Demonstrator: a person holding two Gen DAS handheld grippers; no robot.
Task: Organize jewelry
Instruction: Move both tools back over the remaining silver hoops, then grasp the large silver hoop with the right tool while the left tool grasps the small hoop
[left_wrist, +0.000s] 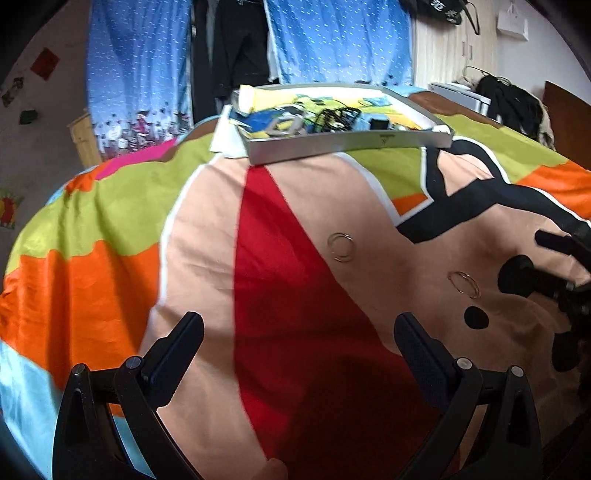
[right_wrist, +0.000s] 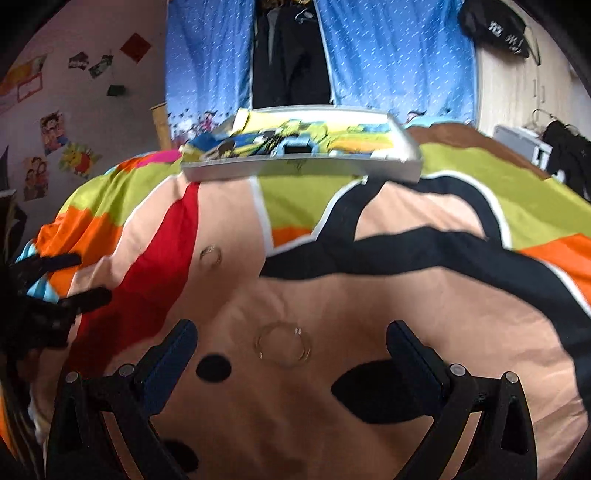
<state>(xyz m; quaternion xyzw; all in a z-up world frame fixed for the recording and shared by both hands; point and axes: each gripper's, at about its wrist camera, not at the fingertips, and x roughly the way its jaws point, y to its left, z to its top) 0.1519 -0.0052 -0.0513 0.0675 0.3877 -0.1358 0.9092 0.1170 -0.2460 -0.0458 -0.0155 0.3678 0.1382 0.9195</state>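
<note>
Two sets of thin hoop rings lie on the bedspread: the near hoops sit just ahead of the right gripper, between its wide-spread fingers, while the far hoops rest further up the fabric toward the tray at the far side. The left gripper hangs gaping and empty over the red patch, left of both sets. This looks like the approach to a first pick; the right gripper would need to drop low and close gently on the thin, flat hoops.
</note>
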